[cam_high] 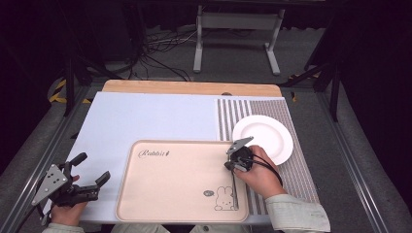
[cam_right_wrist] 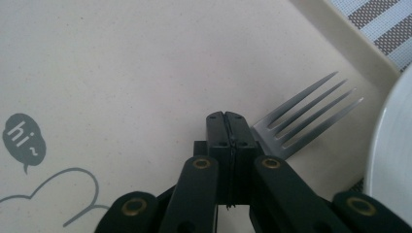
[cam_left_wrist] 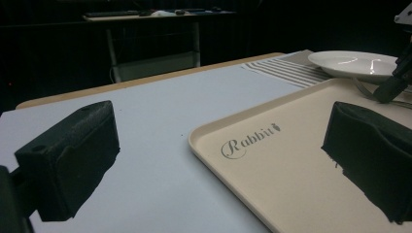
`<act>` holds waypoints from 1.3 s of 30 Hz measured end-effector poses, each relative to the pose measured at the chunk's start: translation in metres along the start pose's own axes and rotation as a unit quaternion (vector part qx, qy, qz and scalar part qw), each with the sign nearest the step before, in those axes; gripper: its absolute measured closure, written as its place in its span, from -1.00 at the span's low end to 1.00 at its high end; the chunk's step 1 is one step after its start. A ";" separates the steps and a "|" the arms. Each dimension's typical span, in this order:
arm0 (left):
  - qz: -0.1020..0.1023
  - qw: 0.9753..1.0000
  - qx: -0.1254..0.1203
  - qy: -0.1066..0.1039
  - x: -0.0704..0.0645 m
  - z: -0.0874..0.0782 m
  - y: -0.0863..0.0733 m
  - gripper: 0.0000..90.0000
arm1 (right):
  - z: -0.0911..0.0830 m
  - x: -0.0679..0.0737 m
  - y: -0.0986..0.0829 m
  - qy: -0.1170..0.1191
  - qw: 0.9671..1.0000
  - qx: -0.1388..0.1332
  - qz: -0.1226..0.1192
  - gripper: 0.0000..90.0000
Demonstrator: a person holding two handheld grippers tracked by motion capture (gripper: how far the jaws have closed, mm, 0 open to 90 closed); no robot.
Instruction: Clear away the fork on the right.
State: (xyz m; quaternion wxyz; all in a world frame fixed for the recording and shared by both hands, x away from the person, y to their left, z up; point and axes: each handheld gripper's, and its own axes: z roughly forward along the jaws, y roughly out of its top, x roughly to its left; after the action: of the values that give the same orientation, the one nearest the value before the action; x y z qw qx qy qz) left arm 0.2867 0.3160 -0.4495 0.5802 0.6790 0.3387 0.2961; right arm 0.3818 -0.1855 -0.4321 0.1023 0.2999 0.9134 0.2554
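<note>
Right gripper (cam_right_wrist: pixel 227 127) has its jaws clamped tight on a fork (cam_right_wrist: pixel 311 112), tines poking out past them, low over the tray's (cam_high: pixel 170 194) right edge near the bunny print (cam_high: pixel 225 198). A white plate (cam_high: pixel 266 131) sits just beside it on the striped mat (cam_high: pixel 233 114). Left gripper (cam_high: pixel 90 167) hangs wide open, holding nothing, left of the tray.

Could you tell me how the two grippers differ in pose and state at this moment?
The left gripper has its jaws wide apart with nothing between them, while the right gripper is shut on the fork. The left gripper sits off the tray, over the pale blue mat; the right gripper is over the tray's right edge, beside the white plate. Both have black jaws and are hand-held.
</note>
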 end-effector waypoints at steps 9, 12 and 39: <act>0.001 1.000 0.000 -0.001 0.000 0.000 0.000 -0.99 | -0.001 -0.001 -0.002 -0.002 1.000 0.000 0.003 1.00; 0.001 1.000 0.001 0.000 0.000 0.000 0.000 -0.99 | -0.002 -0.001 -0.001 0.006 1.000 -0.007 0.003 1.00; 0.000 1.000 0.000 0.000 -0.001 0.000 0.000 -0.99 | -0.091 0.000 -0.022 -0.016 0.958 -0.283 -0.045 -0.70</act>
State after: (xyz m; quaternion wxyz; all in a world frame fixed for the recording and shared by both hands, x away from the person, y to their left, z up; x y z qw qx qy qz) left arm 0.2860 0.3153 -0.4493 0.5800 0.6791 0.3391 0.2956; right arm 0.3397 -0.2375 -0.3660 0.2094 0.2211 0.8148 0.4933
